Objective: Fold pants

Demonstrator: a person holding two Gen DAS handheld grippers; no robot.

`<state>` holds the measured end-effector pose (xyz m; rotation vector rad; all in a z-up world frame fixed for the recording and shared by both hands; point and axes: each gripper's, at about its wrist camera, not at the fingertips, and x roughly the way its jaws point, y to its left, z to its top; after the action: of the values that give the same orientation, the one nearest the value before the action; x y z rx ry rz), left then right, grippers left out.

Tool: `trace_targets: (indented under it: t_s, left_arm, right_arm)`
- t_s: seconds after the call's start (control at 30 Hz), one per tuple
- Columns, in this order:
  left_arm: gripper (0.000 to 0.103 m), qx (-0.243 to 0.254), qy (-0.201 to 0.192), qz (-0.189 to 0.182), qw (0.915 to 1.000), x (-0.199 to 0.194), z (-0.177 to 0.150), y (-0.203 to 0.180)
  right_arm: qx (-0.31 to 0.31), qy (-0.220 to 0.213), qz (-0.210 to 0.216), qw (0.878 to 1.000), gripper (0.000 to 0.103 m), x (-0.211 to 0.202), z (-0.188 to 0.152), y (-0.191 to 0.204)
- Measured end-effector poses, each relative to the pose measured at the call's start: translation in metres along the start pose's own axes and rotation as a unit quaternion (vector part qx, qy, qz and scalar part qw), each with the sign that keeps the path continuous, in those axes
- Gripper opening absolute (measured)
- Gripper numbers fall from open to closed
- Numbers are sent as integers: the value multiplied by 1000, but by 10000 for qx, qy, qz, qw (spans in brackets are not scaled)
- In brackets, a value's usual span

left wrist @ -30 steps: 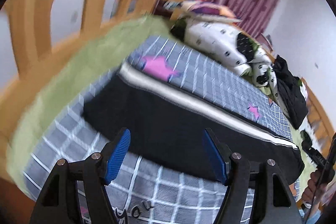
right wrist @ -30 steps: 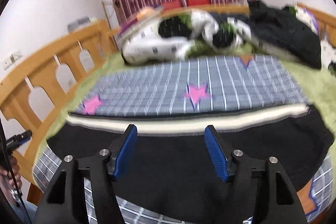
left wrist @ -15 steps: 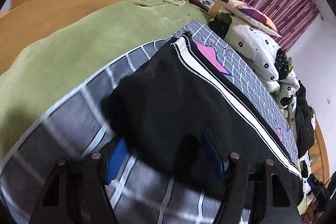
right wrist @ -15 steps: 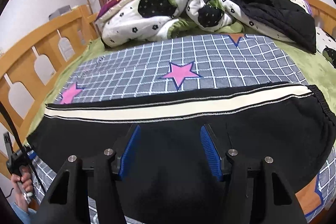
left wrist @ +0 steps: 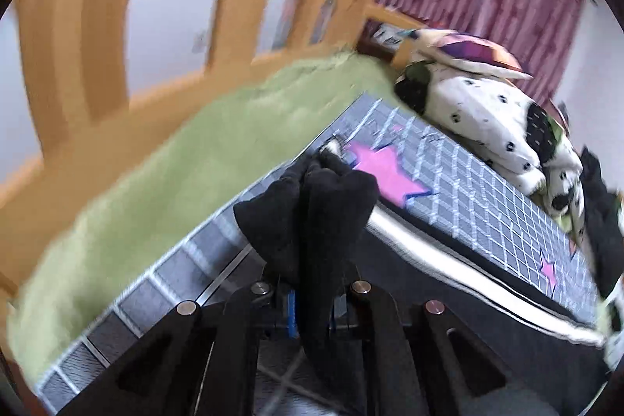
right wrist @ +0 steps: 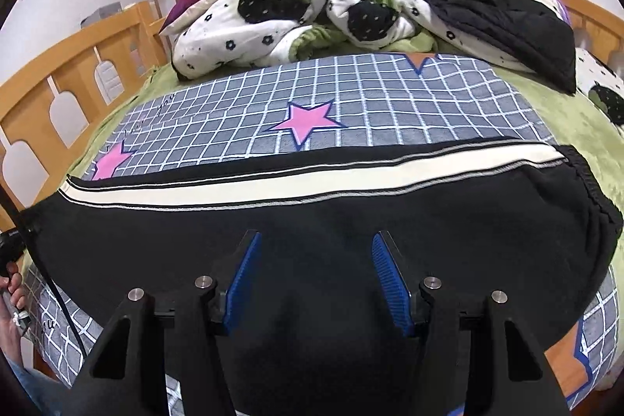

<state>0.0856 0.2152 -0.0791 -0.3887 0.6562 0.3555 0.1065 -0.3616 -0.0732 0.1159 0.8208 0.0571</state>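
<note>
- Half a second before this moment your left tongs (left wrist: 312,307) stood wide apart around the cuff end of the pants (right wrist: 312,221); at this moment they had clamped on a bunch of that black cloth, which stood up in a gathered lump just beyond the blue pads.
- That meant the grasp for the fold was made at the leg end. Judging from the task, the next step would be to carry that end along the white stripe (right wrist: 312,178) toward the waistband (right wrist: 596,205).
- Your right tongs (right wrist: 316,279) had not changed: the jaws were spread and gripping nothing, poised over the middle of the pants on the near side of the stripe.
- The pants lay lengthwise across the checked blanket (right wrist: 351,104) on the bed, stripe on the far side, pink star (right wrist: 308,121) just beyond the stripe.
- The left wrist view was smeared by motion, so the cloth was probably already lifted off the blanket, though I could not be sure.
- Only the left view showed the pinch itself and the folds of the bunched cuff (left wrist: 308,197).
- Only the right view showed the whole garment, waistband to leg end, still lying flat, and your left hand (right wrist: 9,283) at the far left edge, away from the stripe.
</note>
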Motion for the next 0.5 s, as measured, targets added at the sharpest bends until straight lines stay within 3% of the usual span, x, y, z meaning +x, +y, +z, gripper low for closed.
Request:
trace_targets:
  t_s: [0.07,0.17,0.27,0.4,0.5]
  left_arm:
    - [10,390,-249,37,9989,-15,7,-35]
    - [10,1069,-554,-209,9925,-41,8,-95]
    - [10,1908,-759,-536,9772,-62,-8,-171]
    - [10,2528,-590,-1114,9593,-73,-46,-267]
    - [10,2869,-259,-1616,9439,-72,-95,-331]
  right_arm:
    - [28,-94,-12,10000,59,-10,-4,-14]
    - [54,-283,-93,9995,59,-24,-11,-34]
    - [185,-470,-172,9986,59,-41,-18,-63]
    - [483,-708,-343,9957,59,-61,-29,-103]
    - [862,-835,-449,9918,59,-74,-39,-138]
